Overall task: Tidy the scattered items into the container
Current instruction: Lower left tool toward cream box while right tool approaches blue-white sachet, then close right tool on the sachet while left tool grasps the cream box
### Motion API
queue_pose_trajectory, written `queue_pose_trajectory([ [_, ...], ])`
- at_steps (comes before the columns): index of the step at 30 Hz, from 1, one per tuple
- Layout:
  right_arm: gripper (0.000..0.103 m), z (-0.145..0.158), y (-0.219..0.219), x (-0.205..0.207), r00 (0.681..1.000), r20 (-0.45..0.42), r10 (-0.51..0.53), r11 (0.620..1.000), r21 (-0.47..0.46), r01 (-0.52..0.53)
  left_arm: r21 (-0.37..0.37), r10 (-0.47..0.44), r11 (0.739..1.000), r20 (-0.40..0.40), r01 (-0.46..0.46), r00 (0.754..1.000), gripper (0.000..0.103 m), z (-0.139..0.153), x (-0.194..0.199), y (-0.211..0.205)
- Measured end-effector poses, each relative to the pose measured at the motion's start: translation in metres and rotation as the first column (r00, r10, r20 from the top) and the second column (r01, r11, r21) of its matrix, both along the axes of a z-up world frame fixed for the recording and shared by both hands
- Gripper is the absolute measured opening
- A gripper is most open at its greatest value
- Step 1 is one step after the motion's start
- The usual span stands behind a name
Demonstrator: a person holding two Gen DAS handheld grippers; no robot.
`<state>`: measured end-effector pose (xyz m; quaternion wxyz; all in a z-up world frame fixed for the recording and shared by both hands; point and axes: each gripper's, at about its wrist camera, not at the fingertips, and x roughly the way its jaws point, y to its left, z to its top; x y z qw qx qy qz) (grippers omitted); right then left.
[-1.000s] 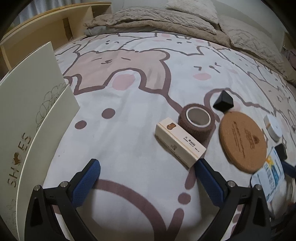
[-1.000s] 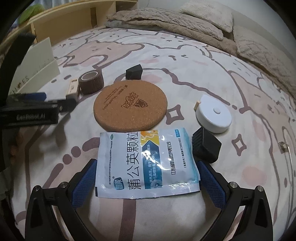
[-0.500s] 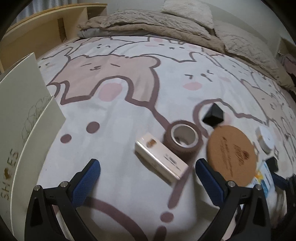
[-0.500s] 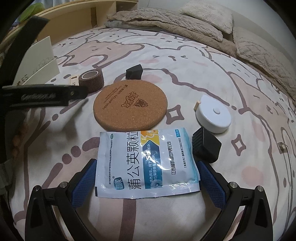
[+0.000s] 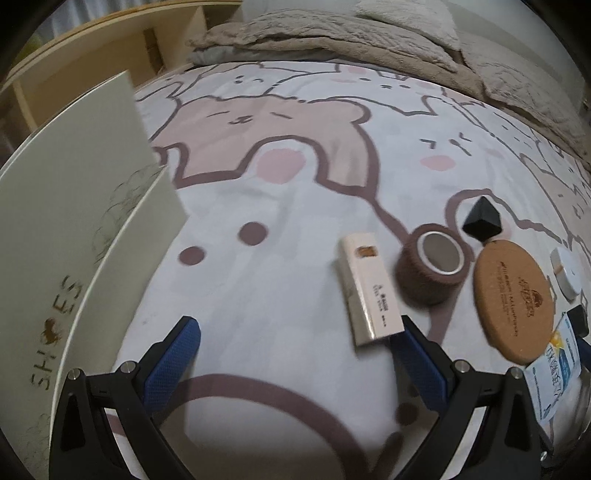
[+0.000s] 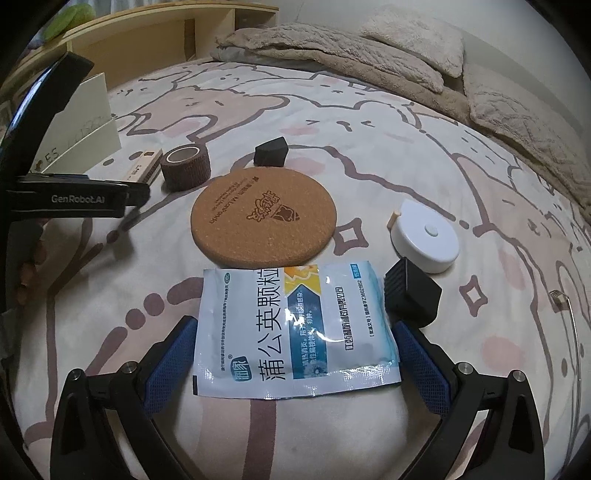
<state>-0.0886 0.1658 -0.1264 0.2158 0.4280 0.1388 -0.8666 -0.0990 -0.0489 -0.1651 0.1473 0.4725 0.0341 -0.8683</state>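
Observation:
My left gripper point(image 5: 295, 354) is open and empty above the bedsheet, just short of a cream rectangular box point(image 5: 369, 288). A brown tape roll point(image 5: 432, 266), a cork coaster point(image 5: 513, 299) and a black cube point(image 5: 482, 221) lie to its right. The cream shoe box point(image 5: 74, 229) stands open at the left. My right gripper point(image 6: 295, 358) is open, its fingers either side of a blue-white medicine sachet point(image 6: 291, 328). A black block point(image 6: 412, 295) and a white round case point(image 6: 426, 236) lie at its right. The left gripper's body point(image 6: 74, 199) shows at the left.
All items lie on a bed with a cartoon bear sheet point(image 5: 280, 122). Beige blankets and pillows point(image 6: 369, 51) are piled at the far end. A wooden shelf point(image 6: 147, 26) stands behind the bed at the left.
My left gripper has swung and moved in on the cream box, which now sits closer and turned lengthwise. My right gripper has held still over the sachet.

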Motion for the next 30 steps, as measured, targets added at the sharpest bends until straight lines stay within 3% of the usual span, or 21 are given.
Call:
queue_pose_trajectory([
  [11, 0.096, 0.002, -0.001, 0.003, 1.0, -0.005, 0.005, 1.0, -0.017, -0.005, 0.007, 0.11, 0.994, -0.011, -0.11, 0.994, 0.103, 0.001, 0.006, -0.02],
  [16, 0.094, 0.003, -0.001, 0.004, 1.0, -0.009, 0.003, 1.0, -0.017, -0.003, -0.025, 0.166, 0.986, -0.036, -0.167, 0.985, 0.103, 0.003, 0.008, -0.021],
  [21, 0.089, 0.005, -0.002, 0.005, 1.0, -0.012, -0.003, 1.0, -0.018, 0.002, -0.103, 0.244, 0.963, -0.057, -0.248, 0.968, 0.103, 0.004, 0.011, -0.025],
  [26, 0.082, 0.007, 0.0, 0.006, 1.0, -0.006, -0.017, 0.999, -0.037, 0.016, -0.096, 0.248, 0.963, -0.061, -0.253, 0.967, 0.103, 0.005, 0.014, -0.028],
  [30, 0.08, 0.008, -0.001, 0.007, 1.0, -0.004, -0.02, 0.999, -0.039, 0.019, -0.008, 0.207, 0.978, -0.047, -0.208, 0.977, 0.103, 0.007, 0.019, -0.025],
])
